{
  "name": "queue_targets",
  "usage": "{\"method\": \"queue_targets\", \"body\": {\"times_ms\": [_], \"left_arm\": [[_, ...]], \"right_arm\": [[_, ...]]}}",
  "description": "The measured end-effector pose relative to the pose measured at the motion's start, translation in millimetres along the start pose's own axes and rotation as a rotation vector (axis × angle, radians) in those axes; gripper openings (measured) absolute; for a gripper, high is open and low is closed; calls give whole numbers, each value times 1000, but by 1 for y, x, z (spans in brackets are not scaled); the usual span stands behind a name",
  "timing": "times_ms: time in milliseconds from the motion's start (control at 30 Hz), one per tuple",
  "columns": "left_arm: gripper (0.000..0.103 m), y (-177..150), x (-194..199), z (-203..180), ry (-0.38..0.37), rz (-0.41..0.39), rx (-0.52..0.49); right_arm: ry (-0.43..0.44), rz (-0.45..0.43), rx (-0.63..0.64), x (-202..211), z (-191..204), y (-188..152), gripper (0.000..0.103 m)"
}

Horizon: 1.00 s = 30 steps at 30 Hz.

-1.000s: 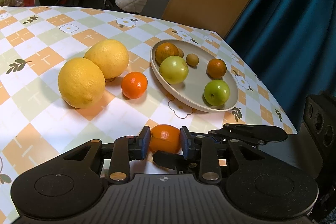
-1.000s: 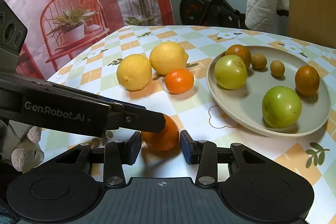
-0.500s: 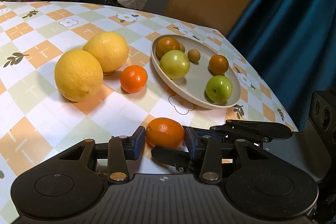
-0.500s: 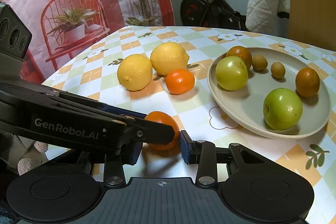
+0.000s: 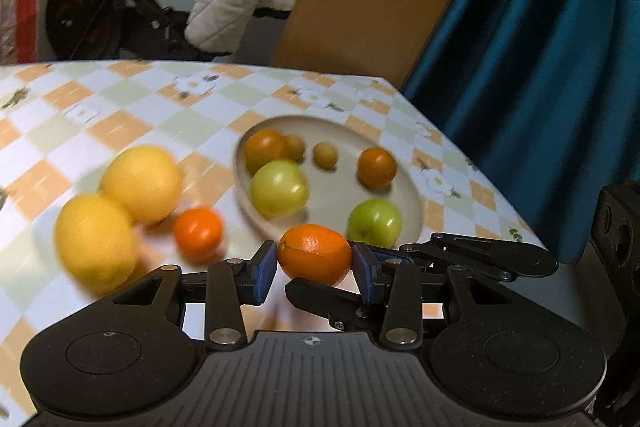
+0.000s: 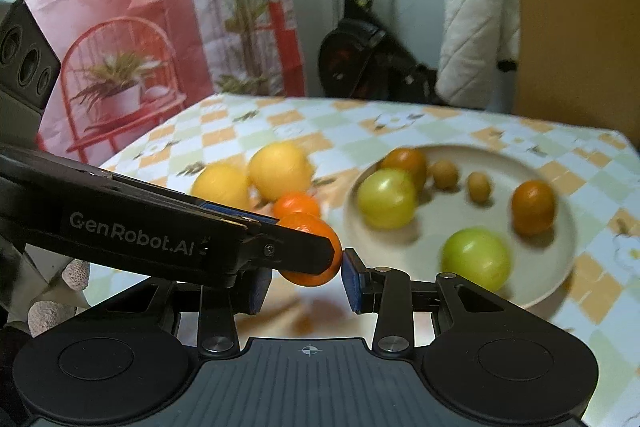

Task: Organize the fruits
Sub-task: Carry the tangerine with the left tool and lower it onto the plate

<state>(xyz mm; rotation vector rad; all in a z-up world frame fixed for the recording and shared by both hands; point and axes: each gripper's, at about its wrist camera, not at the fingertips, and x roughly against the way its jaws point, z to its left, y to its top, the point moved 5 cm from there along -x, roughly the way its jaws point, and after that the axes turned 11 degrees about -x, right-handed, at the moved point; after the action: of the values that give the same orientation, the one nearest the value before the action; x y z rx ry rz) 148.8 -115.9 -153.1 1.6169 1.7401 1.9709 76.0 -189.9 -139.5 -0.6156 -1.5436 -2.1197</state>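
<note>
Checkered tablecloth w/ flower print is covering the table, exercise bike standing behind. Left gripper and right gripper are both closing narrow on the same mandarin, pads touching its sides, fruit sitting above the cloth. Plate nearby is holding green apples & small brown fruits; two lemons and another mandarin are lying beside it, blurred.
</note>
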Motion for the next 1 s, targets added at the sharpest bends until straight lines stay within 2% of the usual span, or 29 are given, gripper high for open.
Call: {"method": "queue_targets", "body": {"times_ms": [200,500,1000], "left_arm": [[43,18,-30,-17,-40,33,-30],[44,22,-57,-18,-32,82,-37],[44,33,-86,-13,15,112,6]], "right_arm": [[-40,-16,-65,2,-36,8,35],[-46,19,-141,-14,-66,10,35],[-112,22,-106,-43,-84,12,35]]}}
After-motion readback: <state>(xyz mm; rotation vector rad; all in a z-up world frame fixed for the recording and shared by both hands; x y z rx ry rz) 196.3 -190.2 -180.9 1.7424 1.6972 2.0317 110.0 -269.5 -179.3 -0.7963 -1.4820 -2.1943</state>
